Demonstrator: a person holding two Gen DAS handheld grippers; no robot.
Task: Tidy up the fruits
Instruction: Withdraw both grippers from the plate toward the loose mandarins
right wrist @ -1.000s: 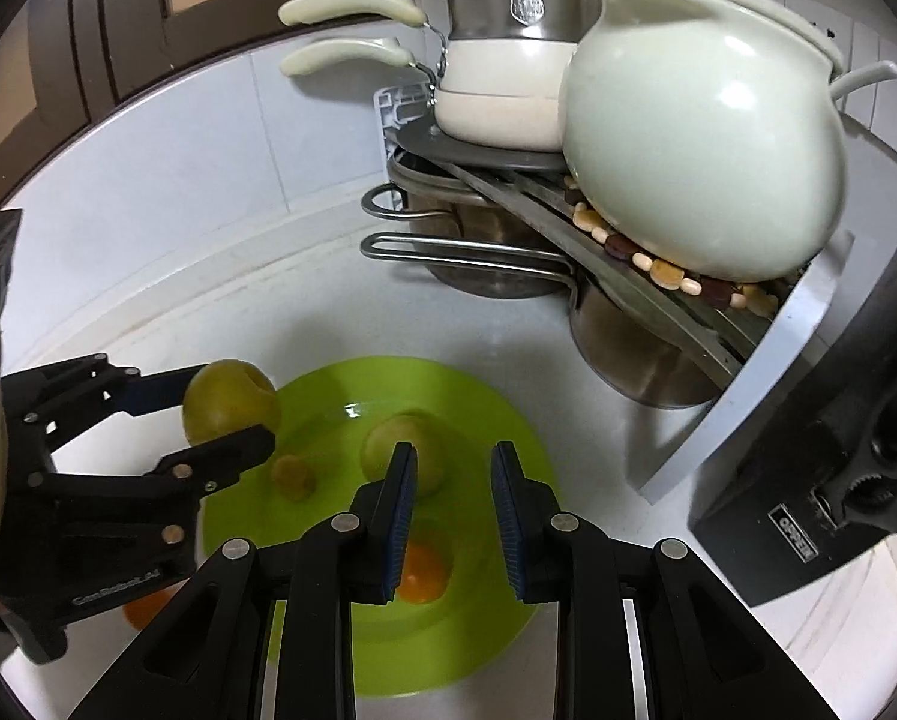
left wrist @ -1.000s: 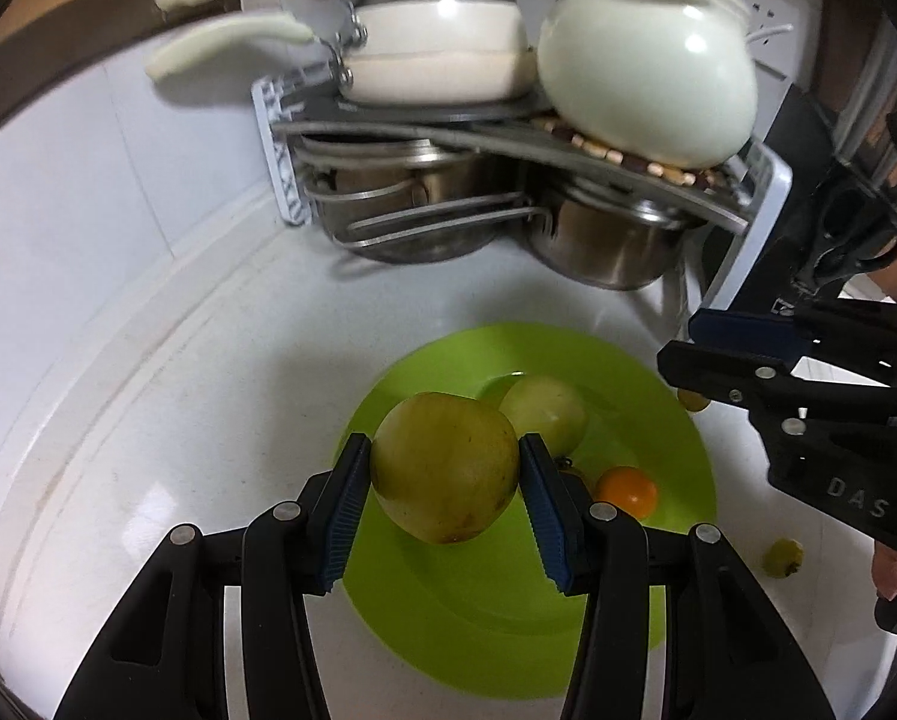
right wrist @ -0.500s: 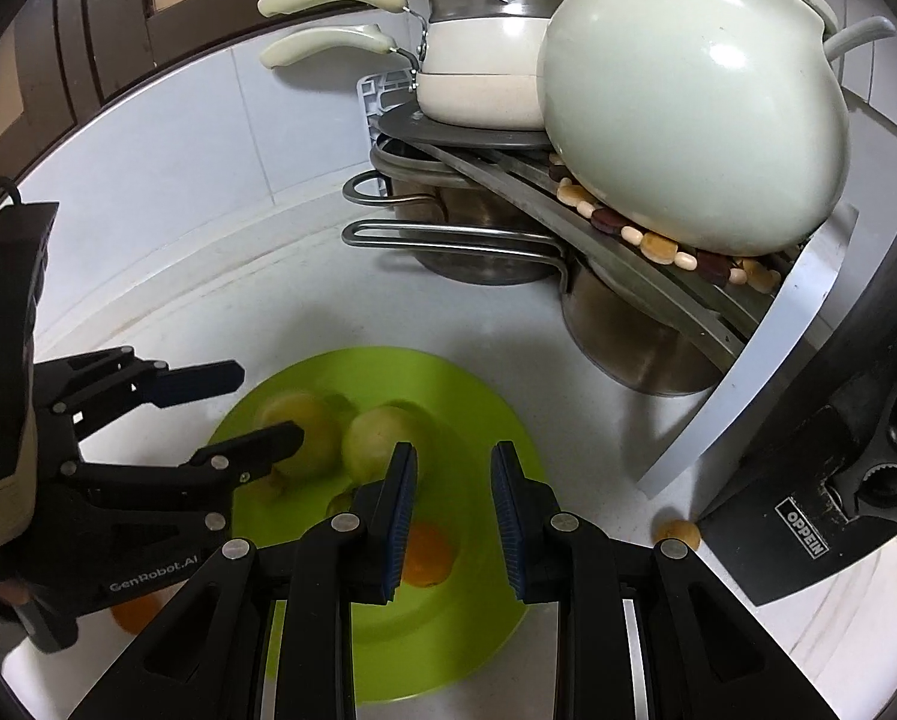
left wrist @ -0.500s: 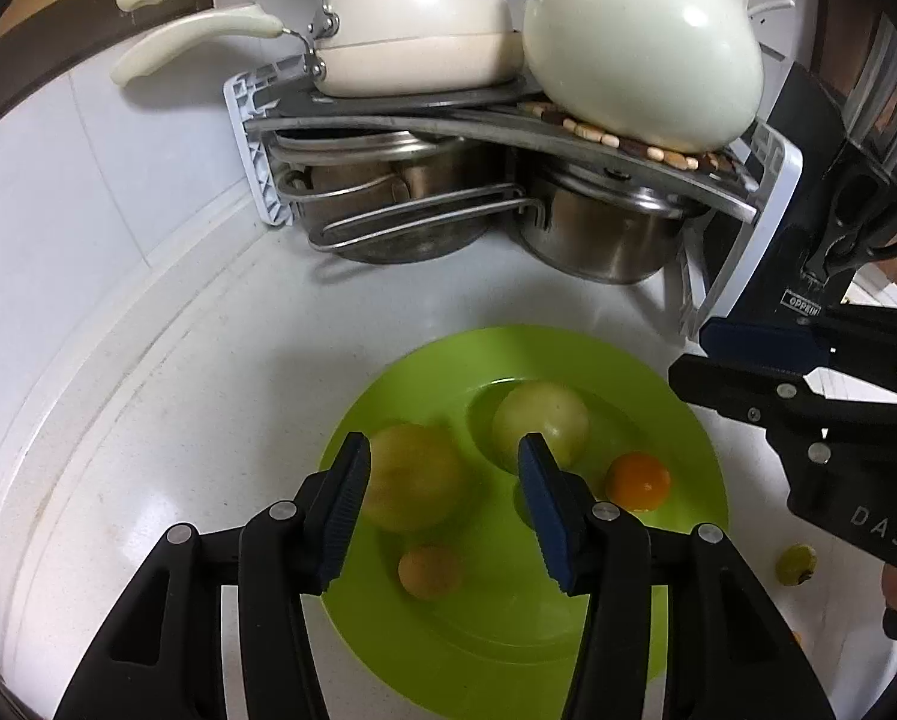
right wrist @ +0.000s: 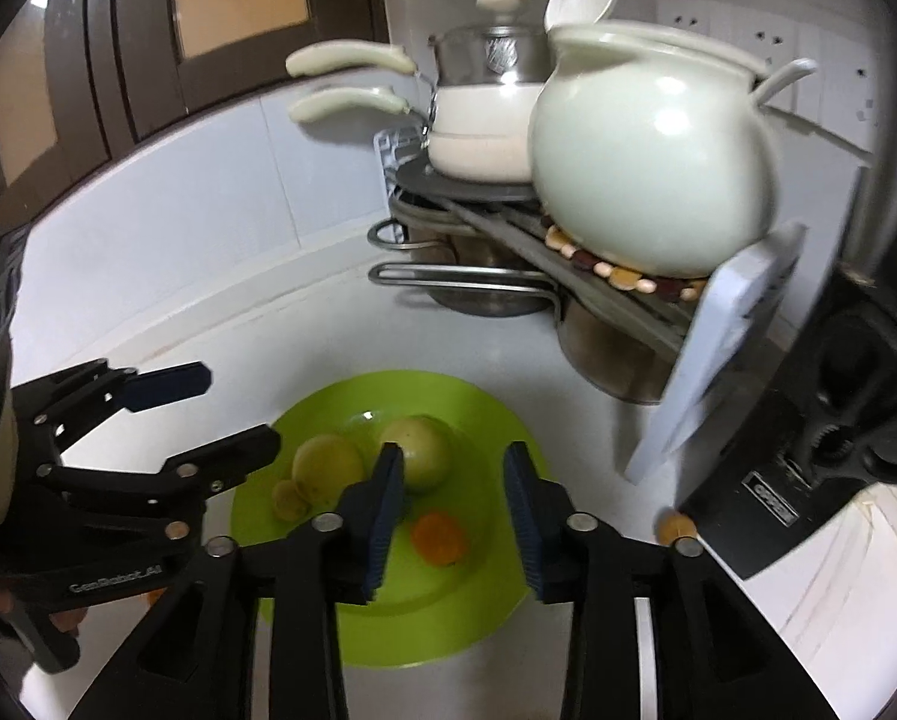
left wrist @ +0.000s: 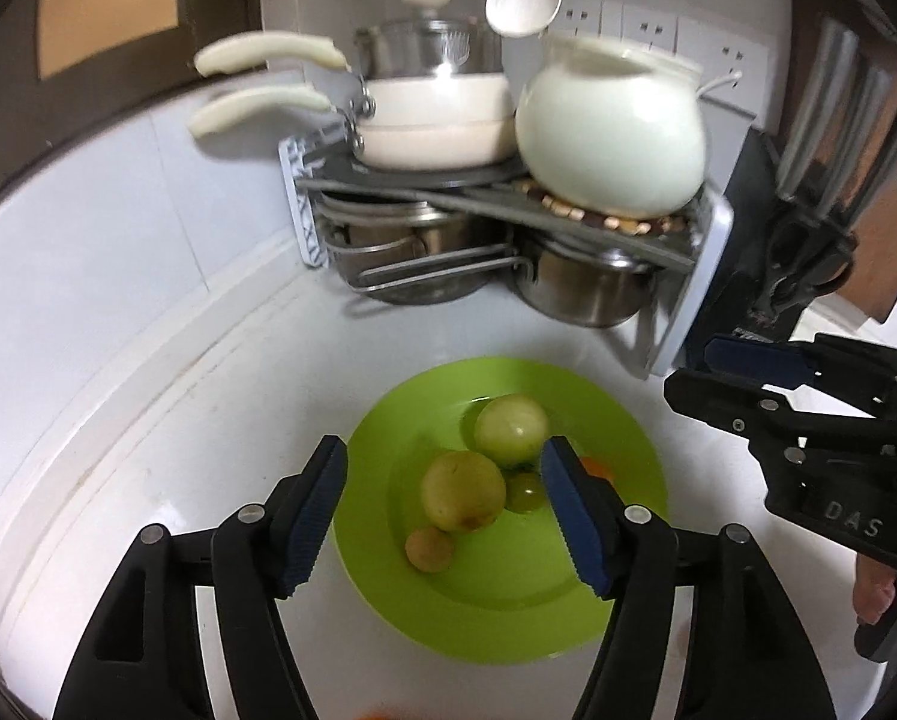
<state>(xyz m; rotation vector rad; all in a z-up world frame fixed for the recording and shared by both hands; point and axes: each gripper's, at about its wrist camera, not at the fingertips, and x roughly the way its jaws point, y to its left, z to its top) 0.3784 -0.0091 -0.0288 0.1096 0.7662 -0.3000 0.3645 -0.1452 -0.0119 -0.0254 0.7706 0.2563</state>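
Both jaw pairs, just opening, grip nothing: left gripper (left wrist: 442, 501) wide, right gripper (right wrist: 453, 519) narrower. Beyond, round fruits (no long axis) lie on the green plate (left wrist: 496, 612): big one (left wrist: 463, 491), orange one (right wrist: 440, 539).

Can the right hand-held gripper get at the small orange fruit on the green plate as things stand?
Probably yes. The right hand-held gripper is open and empty above the green plate, and the small orange fruit lies between its fingers' lines with nothing over it.
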